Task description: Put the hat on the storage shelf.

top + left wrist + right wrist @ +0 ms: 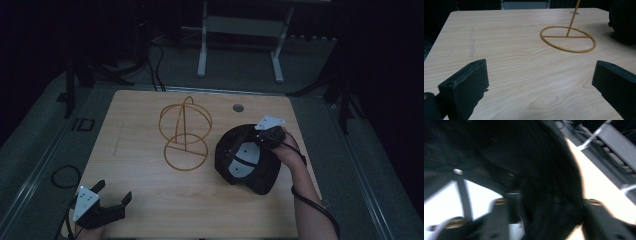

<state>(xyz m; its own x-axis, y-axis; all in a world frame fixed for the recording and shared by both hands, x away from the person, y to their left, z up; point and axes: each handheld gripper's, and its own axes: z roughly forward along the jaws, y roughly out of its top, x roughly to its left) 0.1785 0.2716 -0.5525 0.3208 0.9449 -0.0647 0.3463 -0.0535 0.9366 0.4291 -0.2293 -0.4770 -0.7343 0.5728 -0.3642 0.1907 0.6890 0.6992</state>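
Note:
A black cap [262, 175] lies upside down at the right of the wooden table [140, 125], its white lining facing up. My right gripper [265, 137] is at the cap's far rim. In the right gripper view, black cap fabric [544, 170] is bunched between the two jaws of the right gripper [551, 215], which press on it. A gold wire stand [185, 132] with a round base rises at the table's middle, apart from the cap. My left gripper [114, 191] rests at the near left corner, open, with bare wood between its jaws [541, 75]. Beyond them is the stand's base ring [568, 39].
A small round grommet [238, 107] sits near the table's far edge. A white frame [240, 40] stands on the floor behind the table. A cable loop [65, 177] lies on the floor at the left. Bare wood spreads across the table's left half.

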